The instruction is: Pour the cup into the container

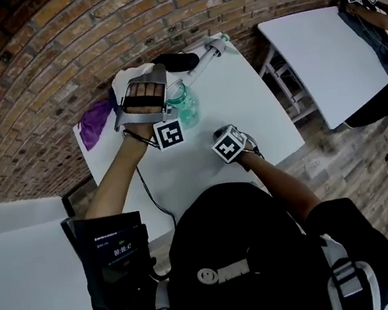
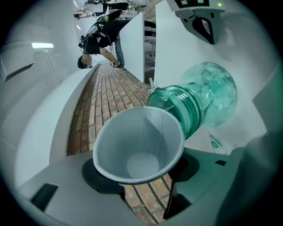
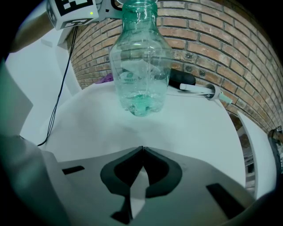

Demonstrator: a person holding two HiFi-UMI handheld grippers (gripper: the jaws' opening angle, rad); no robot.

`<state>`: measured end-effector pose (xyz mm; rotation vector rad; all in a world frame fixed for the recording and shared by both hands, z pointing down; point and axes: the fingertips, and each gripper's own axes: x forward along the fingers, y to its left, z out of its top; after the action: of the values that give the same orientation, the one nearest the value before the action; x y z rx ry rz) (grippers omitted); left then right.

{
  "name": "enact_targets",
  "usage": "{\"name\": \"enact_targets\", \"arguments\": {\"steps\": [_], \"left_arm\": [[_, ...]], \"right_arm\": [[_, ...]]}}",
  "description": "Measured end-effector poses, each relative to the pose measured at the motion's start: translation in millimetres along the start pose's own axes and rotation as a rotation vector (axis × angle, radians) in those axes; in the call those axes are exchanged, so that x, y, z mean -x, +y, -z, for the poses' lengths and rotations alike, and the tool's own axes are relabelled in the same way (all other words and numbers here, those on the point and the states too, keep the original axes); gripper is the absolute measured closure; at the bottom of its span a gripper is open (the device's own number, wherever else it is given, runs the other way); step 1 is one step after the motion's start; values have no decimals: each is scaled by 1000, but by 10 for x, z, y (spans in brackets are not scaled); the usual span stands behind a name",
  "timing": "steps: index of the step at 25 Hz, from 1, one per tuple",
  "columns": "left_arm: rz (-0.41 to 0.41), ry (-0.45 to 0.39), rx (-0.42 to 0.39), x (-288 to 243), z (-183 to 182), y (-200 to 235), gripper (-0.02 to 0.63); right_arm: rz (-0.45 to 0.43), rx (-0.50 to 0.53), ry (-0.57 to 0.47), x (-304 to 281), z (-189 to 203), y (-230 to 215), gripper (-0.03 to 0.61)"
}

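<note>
A clear green plastic bottle stands upright and uncapped on the white table. My left gripper is shut on a white paper cup, tipped on its side with its rim against the bottle's mouth. The inside of the cup looks empty. A little liquid lies in the bottle's base. My right gripper hovers low over the table in front of the bottle, apart from it, jaws shut with nothing between them.
A purple cloth lies at the table's back left. A black object and a white-handled tool lie behind the bottle. A second white table stands to the right, with a person beside it.
</note>
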<state>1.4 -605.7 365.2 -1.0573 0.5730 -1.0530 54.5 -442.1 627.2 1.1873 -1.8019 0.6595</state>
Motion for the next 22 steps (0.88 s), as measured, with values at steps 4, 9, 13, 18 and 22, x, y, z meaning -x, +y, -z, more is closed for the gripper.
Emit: {"name": "enact_targets", "arguments": {"steps": [4, 9, 13, 18, 22], "left_arm": [[-20, 5, -33, 2, 0, 20, 321], [39, 4, 153, 6, 25, 9, 321], [69, -1, 316, -34, 65, 99, 321], [311, -27, 473, 9, 45, -225, 321], [420, -22, 713, -6, 154, -303, 321]], "right_arm": [[0, 3, -1, 2, -4, 0, 574], [0, 4, 4, 5, 29, -9, 574], [4, 5, -1, 5, 11, -46, 574], [0, 5, -4, -6, 8, -10, 574], [9, 15, -11, 6, 7, -17, 574]]}}
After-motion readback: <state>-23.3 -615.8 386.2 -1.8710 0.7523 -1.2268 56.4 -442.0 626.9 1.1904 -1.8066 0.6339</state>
